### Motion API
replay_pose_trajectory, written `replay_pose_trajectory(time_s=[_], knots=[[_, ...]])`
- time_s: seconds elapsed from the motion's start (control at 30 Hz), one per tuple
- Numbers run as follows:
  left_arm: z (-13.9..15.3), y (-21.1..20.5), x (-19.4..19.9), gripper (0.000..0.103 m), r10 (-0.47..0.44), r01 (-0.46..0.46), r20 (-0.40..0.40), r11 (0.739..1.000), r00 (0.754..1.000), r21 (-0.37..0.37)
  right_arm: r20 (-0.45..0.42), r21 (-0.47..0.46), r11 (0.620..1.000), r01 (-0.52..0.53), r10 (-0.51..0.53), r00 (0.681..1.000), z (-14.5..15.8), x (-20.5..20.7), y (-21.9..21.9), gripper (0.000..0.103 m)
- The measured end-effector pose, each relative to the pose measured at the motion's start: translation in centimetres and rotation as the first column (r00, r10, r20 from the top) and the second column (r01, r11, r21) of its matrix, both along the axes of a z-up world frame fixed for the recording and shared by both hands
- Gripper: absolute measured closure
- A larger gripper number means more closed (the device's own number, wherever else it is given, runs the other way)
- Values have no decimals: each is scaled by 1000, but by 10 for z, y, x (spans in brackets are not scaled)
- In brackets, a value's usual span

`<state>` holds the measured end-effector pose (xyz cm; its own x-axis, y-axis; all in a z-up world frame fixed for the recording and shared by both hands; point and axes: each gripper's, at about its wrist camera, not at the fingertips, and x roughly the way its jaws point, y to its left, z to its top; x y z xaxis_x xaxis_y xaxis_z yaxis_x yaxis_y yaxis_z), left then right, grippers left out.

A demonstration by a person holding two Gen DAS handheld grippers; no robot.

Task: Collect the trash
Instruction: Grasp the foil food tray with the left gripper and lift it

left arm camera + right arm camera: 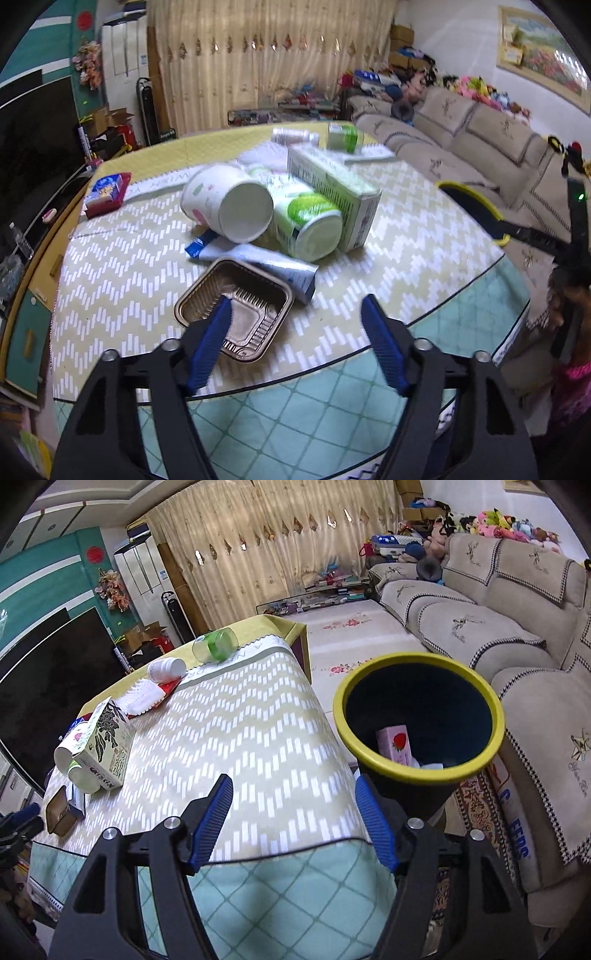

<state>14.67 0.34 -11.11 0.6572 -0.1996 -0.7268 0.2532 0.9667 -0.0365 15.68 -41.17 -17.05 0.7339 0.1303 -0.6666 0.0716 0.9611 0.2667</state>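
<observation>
My left gripper [295, 314] gapes, one finger over the foil tray [236, 299]; my right gripper [293, 794] gapes empty beside the bin [417, 764].

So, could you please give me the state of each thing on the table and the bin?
Foil tray: upright, empty.
Paper cup: on its side.
Green can: on its side.
Carton: lying flat.
Bin: upright, holds a pink box.
Left gripper: open.
Right gripper: open.
</observation>
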Motion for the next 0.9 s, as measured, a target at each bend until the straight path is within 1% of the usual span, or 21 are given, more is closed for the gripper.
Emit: replay_pose_trajectory(time_s=[0.07,0.1,0.17,0.2,0.27,0.37,0.5,0.6,0.7,0.77,0.9], knots=[[-8,0,5,46,-24,24,-23,1000,999,10,-10,10,1000,1,-1,1000,-3,-1,-1,38],[-10,0,5,48,-30,31,-29,999,999,16,-14,15,1000,2,-2,1000,-4,-1,-1,38],[-15,0,8,55,-38,40,-43,999,998,37,-20,19,1000,-1,1,1000,-6,-1,0,38],[-18,-1,10,57,-43,45,-51,998,998,48,-21,20,1000,-3,3,1000,-7,0,1,38],[-22,-2,13,66,-40,44,-62,997,997,65,-26,25,1000,-10,11,1000,-9,1,2,38],[-29,-3,19,72,-35,43,-84,995,996,91,-30,31,999,-22,23,999,-11,2,5,38],[-34,-2,24,81,-32,42,-100,994,994,100,-31,36,999,-25,26,999,-12,2,6,38],[-38,-1,25,89,-31,42,-106,994,994,104,-34,43,999,-21,23,999,-13,2,4,38],[-38,-1,22,95,-34,45,-97,993,995,107,-39,49,999,-21,23,999,-14,1,3,38],[-35,0,17,97,-28,35,-77,995,997,96,-38,52,998,-21,23,999,-15,0,3,38],[-15,1,0,98,-20,20,-14,999,1000,50,-33,59,998,-26,28,999,-13,-1,3,38]])
